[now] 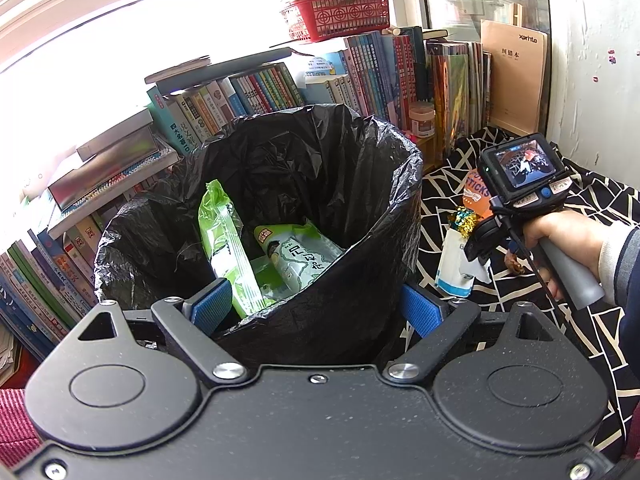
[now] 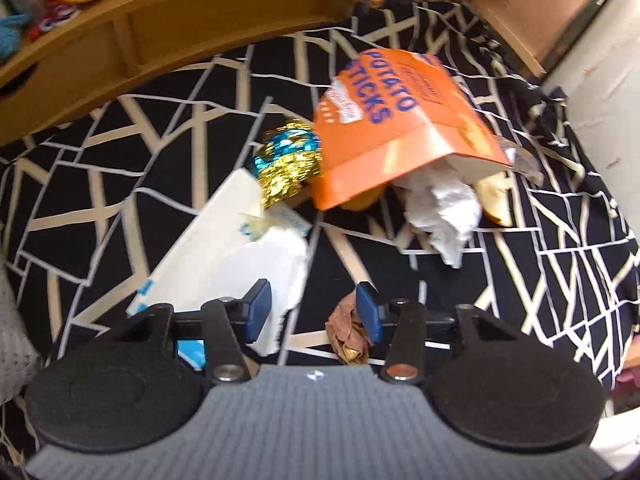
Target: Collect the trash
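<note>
A bin lined with a black bag (image 1: 328, 184) holds a green wrapper (image 1: 224, 248) and a pale green snack pack (image 1: 304, 256). My left gripper (image 1: 316, 306) straddles its near rim, one pad inside and one outside, and grips the wall. On the black-and-white cloth (image 2: 100, 184) lie an orange potato sticks box (image 2: 400, 128), gold and blue tinsel (image 2: 288, 160), crumpled tissue (image 2: 440, 208), a white pack (image 2: 224, 240) and a brown wad (image 2: 344, 332). My right gripper (image 2: 313, 312) points down with its jaws half apart. The white pack's torn edge and the brown wad lie between them, unpinched.
Rows of books (image 1: 360, 68) and a red basket (image 1: 340, 12) stand behind the bin. A wooden shelf unit with drawers (image 2: 160, 28) borders the cloth at the back. A person's hand (image 1: 568, 236) holds the right gripper (image 1: 478, 246) over the white pack (image 1: 454, 272).
</note>
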The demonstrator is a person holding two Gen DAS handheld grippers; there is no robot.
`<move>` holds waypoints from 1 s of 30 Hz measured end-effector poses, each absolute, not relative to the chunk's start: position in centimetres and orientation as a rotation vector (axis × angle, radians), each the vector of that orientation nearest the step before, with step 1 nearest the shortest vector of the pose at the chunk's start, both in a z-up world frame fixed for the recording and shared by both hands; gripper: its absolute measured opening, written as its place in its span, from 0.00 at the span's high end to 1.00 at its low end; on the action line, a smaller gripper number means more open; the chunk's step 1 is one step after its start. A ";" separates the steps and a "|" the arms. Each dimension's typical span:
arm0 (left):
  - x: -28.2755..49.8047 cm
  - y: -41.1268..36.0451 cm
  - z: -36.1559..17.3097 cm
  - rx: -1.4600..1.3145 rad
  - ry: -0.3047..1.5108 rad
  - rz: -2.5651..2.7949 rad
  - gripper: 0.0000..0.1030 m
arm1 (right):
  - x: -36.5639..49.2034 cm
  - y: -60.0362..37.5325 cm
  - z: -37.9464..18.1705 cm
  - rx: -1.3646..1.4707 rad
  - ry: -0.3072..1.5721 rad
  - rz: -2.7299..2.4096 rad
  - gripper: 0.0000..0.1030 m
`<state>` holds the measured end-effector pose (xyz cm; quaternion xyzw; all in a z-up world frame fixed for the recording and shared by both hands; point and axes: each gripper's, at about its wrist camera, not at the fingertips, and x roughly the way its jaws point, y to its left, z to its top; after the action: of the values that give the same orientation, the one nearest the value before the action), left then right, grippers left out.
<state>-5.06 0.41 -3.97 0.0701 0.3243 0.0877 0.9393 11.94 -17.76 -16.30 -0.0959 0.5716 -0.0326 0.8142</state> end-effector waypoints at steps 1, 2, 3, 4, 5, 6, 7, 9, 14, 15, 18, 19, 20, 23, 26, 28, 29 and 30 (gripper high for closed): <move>-5.1 0.4 -4.0 0.143 0.662 0.179 0.13 | 11.8 -18.0 -16.1 -0.191 1.212 -0.064 0.39; -5.1 0.4 -4.0 0.143 0.662 0.179 0.13 | 11.9 -18.1 -15.8 -0.168 1.206 -0.053 0.37; -5.1 0.4 -4.0 0.144 0.662 0.179 0.13 | 12.0 -18.4 -15.5 -0.132 1.199 -0.039 0.34; -5.1 0.4 -4.0 0.144 0.661 0.179 0.13 | 12.0 -18.6 -15.2 -0.089 1.189 -0.022 0.31; -5.1 0.4 -4.0 0.143 0.661 0.179 0.13 | 12.1 -18.9 -14.9 -0.048 1.180 -0.009 0.26; -5.1 0.4 -4.0 0.143 0.661 0.179 0.13 | 12.2 -19.1 -14.8 -0.015 1.173 -0.007 0.21; -5.1 0.4 -4.0 0.144 0.661 0.180 0.13 | 12.3 -19.3 -14.7 0.012 1.169 -0.006 0.20; -5.1 0.3 -4.0 0.145 0.661 0.180 0.13 | 12.4 -19.4 -14.8 0.043 1.166 -0.002 0.15; -5.1 0.3 -4.0 0.147 0.661 0.179 0.13 | 12.7 -19.2 -16.0 0.054 1.178 -0.006 0.14; -5.1 0.3 -4.0 0.148 0.661 0.179 0.12 | 12.7 -19.0 -16.2 0.054 1.182 -0.004 0.14; -5.1 0.3 -4.0 0.148 0.661 0.179 0.12 | 12.6 -18.2 -16.6 0.031 1.189 0.004 0.14; -5.1 0.3 -4.0 0.148 0.661 0.179 0.12 | 12.6 -18.0 -16.8 0.021 1.191 0.009 0.14; -5.1 0.3 -4.0 0.148 0.661 0.179 0.12 | 12.6 -17.7 -17.0 0.012 1.192 0.013 0.14; -5.1 0.3 -4.0 0.148 0.661 0.179 0.12 | 12.4 -17.3 -17.4 -0.012 1.196 0.018 0.15; -5.1 0.3 -4.0 0.148 0.661 0.179 0.12 | 12.3 -17.3 -17.6 -0.015 1.200 0.013 0.18; -5.1 0.3 -4.0 0.148 0.661 0.179 0.12 | 12.2 -17.5 -17.4 -0.006 1.199 0.013 0.23; -5.1 0.3 -4.0 0.148 0.661 0.178 0.12 | 12.3 -17.5 -17.3 -0.002 1.197 0.013 0.30; -5.1 0.3 -4.0 0.148 0.661 0.178 0.12 | 12.3 -17.6 -17.1 0.003 1.195 0.011 0.35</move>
<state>-5.11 0.28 -4.00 0.0724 0.3240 0.0873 0.9392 12.29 -17.58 -17.10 0.0012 0.5624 0.0052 0.8268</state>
